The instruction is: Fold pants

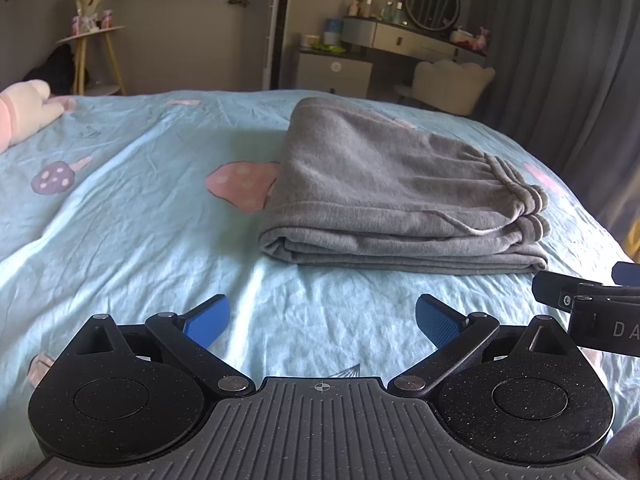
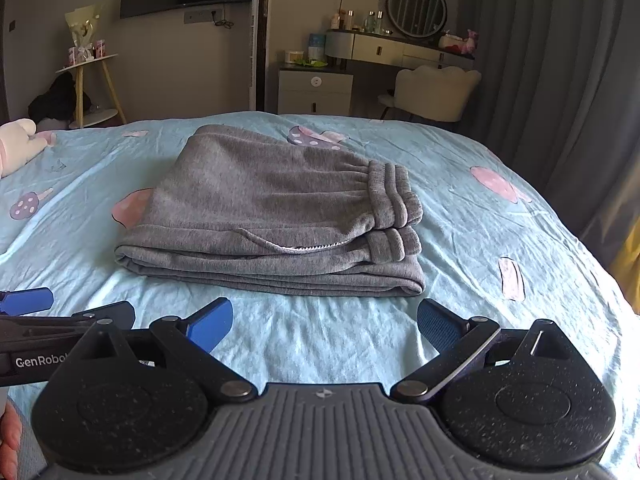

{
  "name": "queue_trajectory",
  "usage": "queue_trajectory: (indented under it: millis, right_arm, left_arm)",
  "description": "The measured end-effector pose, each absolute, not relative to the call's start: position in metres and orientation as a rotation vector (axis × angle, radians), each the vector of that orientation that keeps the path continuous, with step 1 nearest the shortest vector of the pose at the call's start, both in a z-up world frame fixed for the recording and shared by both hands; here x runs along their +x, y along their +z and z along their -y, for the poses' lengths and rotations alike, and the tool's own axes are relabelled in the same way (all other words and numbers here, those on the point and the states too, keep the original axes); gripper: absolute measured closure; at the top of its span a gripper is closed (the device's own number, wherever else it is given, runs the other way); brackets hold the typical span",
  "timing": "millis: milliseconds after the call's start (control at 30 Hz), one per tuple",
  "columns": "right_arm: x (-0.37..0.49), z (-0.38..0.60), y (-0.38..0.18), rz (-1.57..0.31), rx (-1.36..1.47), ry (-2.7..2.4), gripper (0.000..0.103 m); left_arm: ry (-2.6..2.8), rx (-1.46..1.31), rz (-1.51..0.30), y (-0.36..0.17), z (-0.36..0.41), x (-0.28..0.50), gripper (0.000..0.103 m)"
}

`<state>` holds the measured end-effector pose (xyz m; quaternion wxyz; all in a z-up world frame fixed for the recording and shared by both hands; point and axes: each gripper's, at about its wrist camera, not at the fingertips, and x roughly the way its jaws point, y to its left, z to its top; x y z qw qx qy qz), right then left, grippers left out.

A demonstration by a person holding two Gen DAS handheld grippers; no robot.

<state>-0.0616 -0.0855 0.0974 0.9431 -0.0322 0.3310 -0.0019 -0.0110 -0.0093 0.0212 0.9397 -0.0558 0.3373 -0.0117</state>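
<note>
Here the grey pants (image 1: 400, 192) lie folded into a thick stack on the bed (image 1: 140, 208), with the ribbed elastic waistband (image 2: 394, 204) bunched at the stack's right end and the smooth fold at its left. A pocket opening with a pale zip edge (image 2: 296, 247) shows on the side of the pants that faces the cameras.

The left tool (image 1: 322, 322) hangs just short of the pants' near edge, over bare sheet, its blue-padded fingers (image 1: 208, 322) spread wide with nothing between them. The right tool (image 2: 325, 326) sits likewise in front of the pants, apart from the cloth, fingers (image 2: 438, 328) spread and holding nothing. The two tools are side by side; each shows at the edge of the other's view.

Left of the pants, a pink mushroom print (image 2: 130, 206) is partly tucked under the cloth. Far left of the pants lies a pink plush toy (image 1: 24, 108), though its shape is hard to make out at the frame's edge. Beyond the pants stand a vanity with a round mirror (image 2: 416, 8) and a cream chair (image 2: 434, 94).
</note>
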Motion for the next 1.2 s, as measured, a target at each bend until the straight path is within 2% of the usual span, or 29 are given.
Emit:
queue_trajectory:
  millis: [1200]
  right_arm:
    - [-0.0584, 0.0852, 0.1039, -0.667, -0.067, 0.007, 0.004]
  left_arm:
    - [-0.019, -0.124, -0.71, 0.0172, 0.0064, -0.0071, 0.001]
